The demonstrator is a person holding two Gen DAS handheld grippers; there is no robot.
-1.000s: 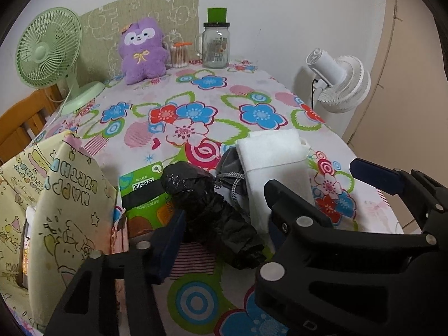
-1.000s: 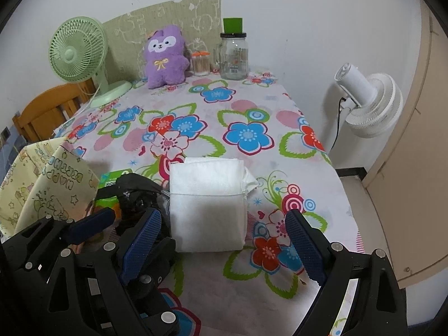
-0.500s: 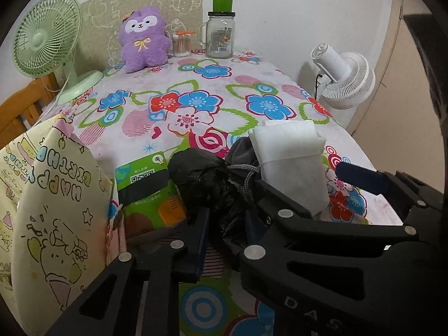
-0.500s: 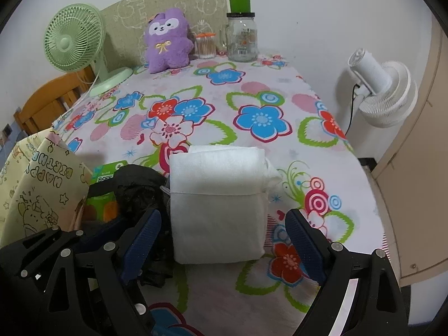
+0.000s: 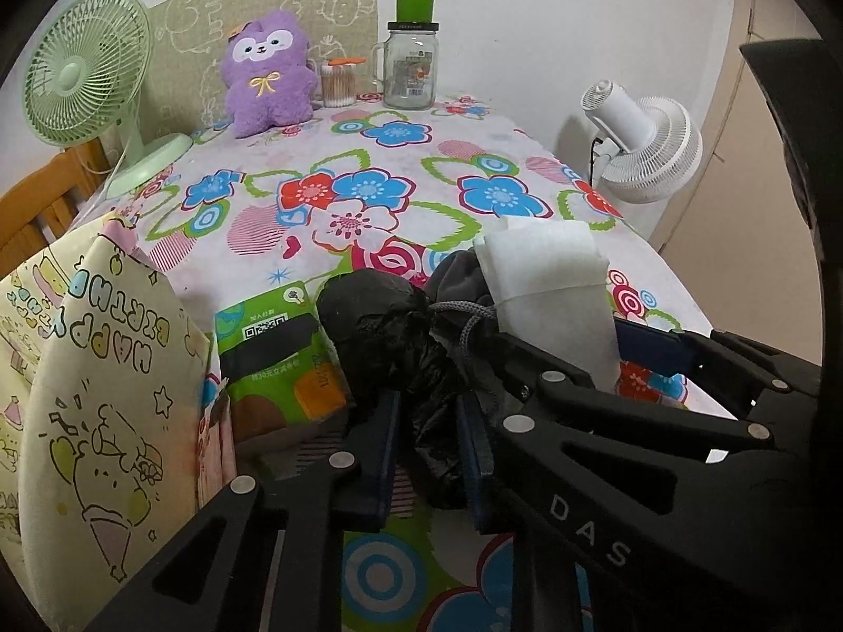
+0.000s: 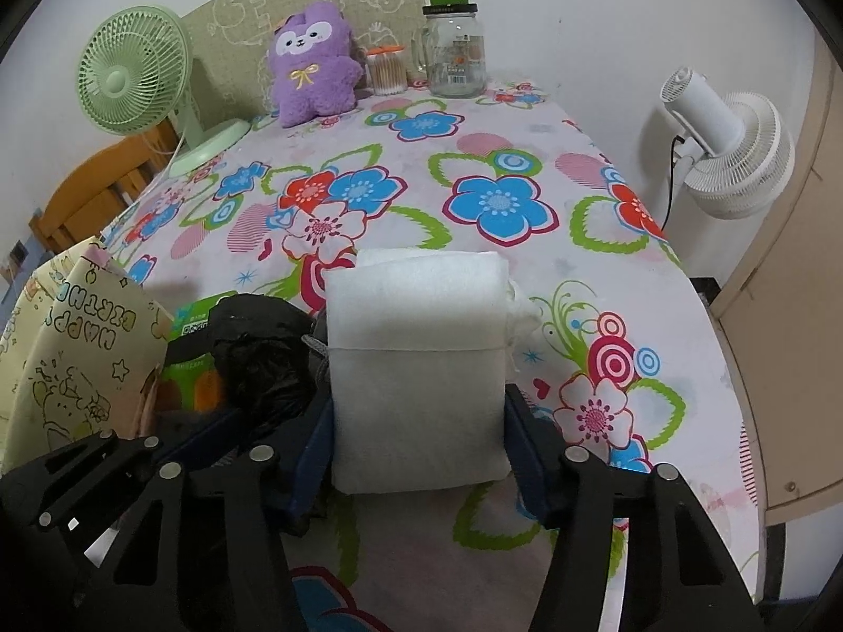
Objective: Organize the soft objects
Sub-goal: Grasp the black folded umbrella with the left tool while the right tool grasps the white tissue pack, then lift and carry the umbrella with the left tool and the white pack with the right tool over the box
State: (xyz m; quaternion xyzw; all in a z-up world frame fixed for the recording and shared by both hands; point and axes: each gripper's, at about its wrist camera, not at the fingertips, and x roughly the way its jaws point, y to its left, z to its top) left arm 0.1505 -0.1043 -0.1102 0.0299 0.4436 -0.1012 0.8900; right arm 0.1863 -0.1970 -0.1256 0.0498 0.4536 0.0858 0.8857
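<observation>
White pack [image 6: 416,368] between right tongs [image 6: 416,453].

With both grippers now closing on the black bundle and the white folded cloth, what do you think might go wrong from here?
1. The left gripper, jaws just closing, pinches the black plastic bundle only at its lower end; the crinkly film could slip or tear.
2. A grey drawstring pouch lies against the bundle and may get dragged along.
3. The right gripper, jaws just closing, takes the white folded cloth at its near part; the far layers could sag or unfold when lifted.
</observation>
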